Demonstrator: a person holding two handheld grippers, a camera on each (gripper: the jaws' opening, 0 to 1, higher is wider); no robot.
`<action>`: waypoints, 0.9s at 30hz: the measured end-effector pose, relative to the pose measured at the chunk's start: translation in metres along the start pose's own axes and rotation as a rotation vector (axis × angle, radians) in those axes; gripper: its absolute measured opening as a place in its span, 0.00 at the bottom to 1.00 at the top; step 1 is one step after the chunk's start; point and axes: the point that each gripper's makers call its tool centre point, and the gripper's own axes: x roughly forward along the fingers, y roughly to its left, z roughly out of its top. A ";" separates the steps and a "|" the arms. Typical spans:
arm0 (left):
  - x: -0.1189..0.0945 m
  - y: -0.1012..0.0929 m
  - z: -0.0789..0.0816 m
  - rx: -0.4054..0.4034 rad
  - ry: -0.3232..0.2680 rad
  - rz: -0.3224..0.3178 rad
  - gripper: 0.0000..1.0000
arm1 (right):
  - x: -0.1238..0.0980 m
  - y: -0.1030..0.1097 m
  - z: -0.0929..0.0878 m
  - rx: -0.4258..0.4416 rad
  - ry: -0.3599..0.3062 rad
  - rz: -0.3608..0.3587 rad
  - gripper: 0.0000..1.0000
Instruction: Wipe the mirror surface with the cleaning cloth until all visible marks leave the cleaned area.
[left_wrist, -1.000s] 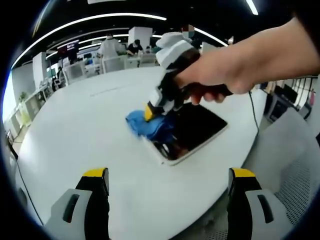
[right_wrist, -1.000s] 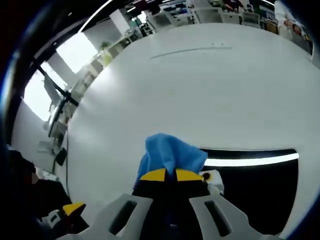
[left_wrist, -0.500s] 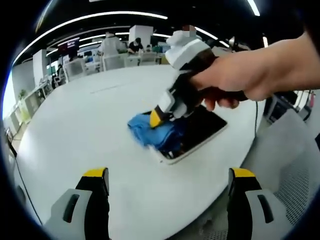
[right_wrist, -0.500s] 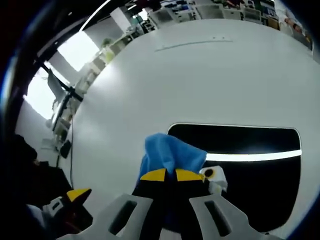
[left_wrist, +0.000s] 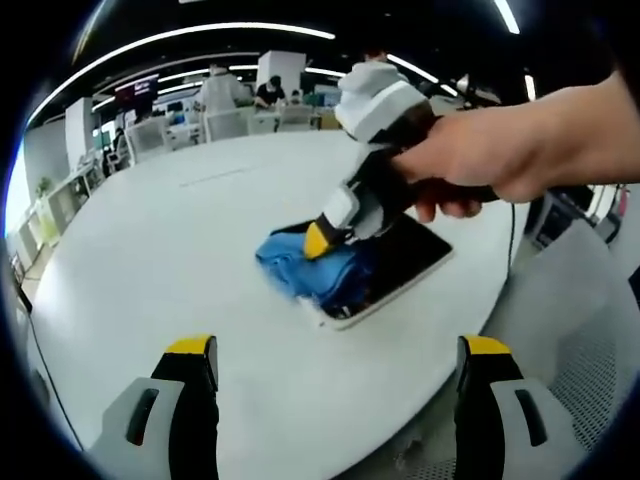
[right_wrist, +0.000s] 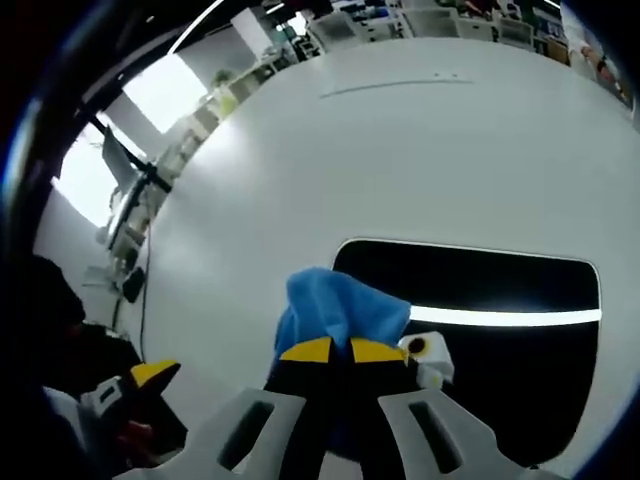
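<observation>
Since a second ago the right gripper (left_wrist: 318, 238) slid its pinched blue cloth (left_wrist: 305, 266) further onto the mirror (left_wrist: 405, 260), which lay on the white table (left_wrist: 150, 260). Left gripper (left_wrist: 335, 365) hung back, jaws spread wide.

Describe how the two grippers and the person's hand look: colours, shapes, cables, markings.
The left gripper has two wide grey jaws with dark slots, black inner faces and yellow tips. The right gripper has the same grey, black and yellow build, plus a white boxy top and dark handle. A thin dark cable trails under the bare hand; no sleeve visible.
</observation>
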 end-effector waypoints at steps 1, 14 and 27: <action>0.000 -0.002 0.001 0.013 -0.002 -0.007 1.00 | -0.001 -0.002 0.000 -0.005 0.000 -0.004 0.00; 0.000 -0.002 0.002 0.008 -0.010 -0.008 1.00 | -0.018 -0.033 -0.005 -0.010 0.001 -0.009 0.00; -0.001 -0.001 0.001 0.032 -0.001 -0.003 1.00 | -0.035 -0.070 -0.009 -0.008 0.003 -0.034 0.00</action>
